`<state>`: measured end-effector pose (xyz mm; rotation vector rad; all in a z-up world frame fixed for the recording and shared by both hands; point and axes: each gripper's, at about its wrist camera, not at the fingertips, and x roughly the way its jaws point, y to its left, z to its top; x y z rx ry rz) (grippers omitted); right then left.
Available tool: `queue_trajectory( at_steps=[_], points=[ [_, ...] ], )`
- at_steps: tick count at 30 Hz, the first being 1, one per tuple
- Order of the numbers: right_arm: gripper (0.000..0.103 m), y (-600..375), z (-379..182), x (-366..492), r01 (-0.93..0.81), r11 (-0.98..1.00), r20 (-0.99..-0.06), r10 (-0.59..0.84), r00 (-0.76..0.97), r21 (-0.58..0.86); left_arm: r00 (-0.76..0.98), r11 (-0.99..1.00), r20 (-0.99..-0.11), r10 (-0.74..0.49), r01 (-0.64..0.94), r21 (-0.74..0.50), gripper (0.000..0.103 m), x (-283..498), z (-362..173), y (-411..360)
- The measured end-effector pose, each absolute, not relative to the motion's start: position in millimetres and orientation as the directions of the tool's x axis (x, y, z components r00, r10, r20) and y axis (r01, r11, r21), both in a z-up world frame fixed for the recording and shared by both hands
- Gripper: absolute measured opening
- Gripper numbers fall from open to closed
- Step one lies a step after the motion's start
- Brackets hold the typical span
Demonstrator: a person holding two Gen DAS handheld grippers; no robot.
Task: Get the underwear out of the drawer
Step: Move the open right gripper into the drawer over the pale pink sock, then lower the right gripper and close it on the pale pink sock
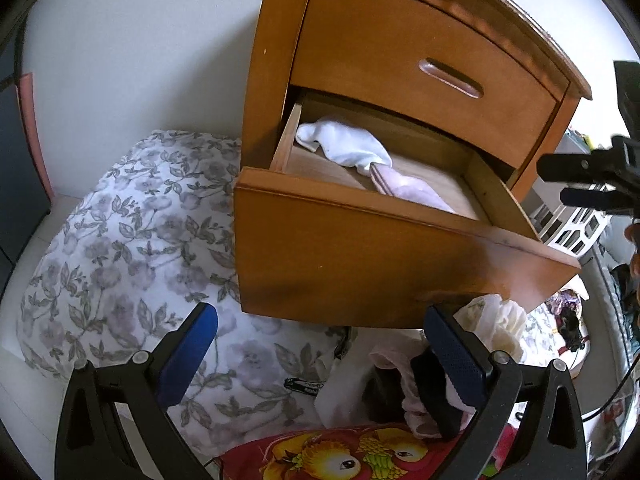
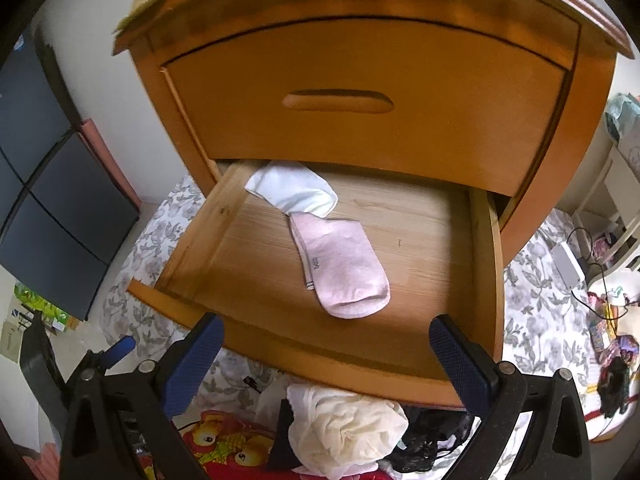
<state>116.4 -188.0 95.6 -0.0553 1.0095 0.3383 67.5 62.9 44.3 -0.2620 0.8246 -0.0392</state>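
Note:
The lower drawer (image 2: 486, 264) of a wooden nightstand (image 1: 272, 60) is pulled out. Inside lie a crumpled white piece (image 2: 292, 192) and a flat pink sock-like piece (image 2: 344, 272), also seen as the white piece (image 1: 344, 144) and pink piece (image 1: 416, 192). My right gripper (image 2: 326, 328) hovers open over the drawer's front edge, holding nothing. My left gripper (image 1: 320, 320) is open and empty, low in front of the drawer face. A heap of cream (image 2: 348, 428), black and pink underwear (image 1: 420, 392) lies on the bed under the drawer.
The upper drawer (image 1: 420, 60) is closed. Floral bedding (image 1: 120, 248) spreads to the left, with a red fruit-print cloth (image 1: 340, 456) in front. A white basket (image 1: 572, 232) and cables (image 2: 588, 272) sit to the right, and a dark cabinet (image 2: 48, 200) stands at the left.

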Motion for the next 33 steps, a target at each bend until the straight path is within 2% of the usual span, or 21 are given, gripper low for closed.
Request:
queue_trajectory(
  at_steps=[15, 20, 33],
  points=[
    [0.103, -170.6, 54.5, 175.6, -0.276, 0.955, -0.912, 0.206, 0.355, 0.108, 0.633, 0.964, -0.767, -0.105, -0.125, -0.235, 0.103, 84.6, 19.2, 80.2],
    [0.103, -160.1, 36.8, 195.0, -0.284, 0.956, -0.938, 0.158, 0.309, 0.068, 0.618, 0.958, -0.777, -0.119, -0.133, -0.253, 0.103, 88.4, 11.7, 84.7],
    [0.103, -124.4, -9.5, 232.3, -0.437, 0.899, -0.988, 0.033, 0.154, -0.038, 0.592, 0.942, -0.794, -0.137, -0.171, -0.289, 0.103, 93.9, -2.7, 99.9]
  ],
)
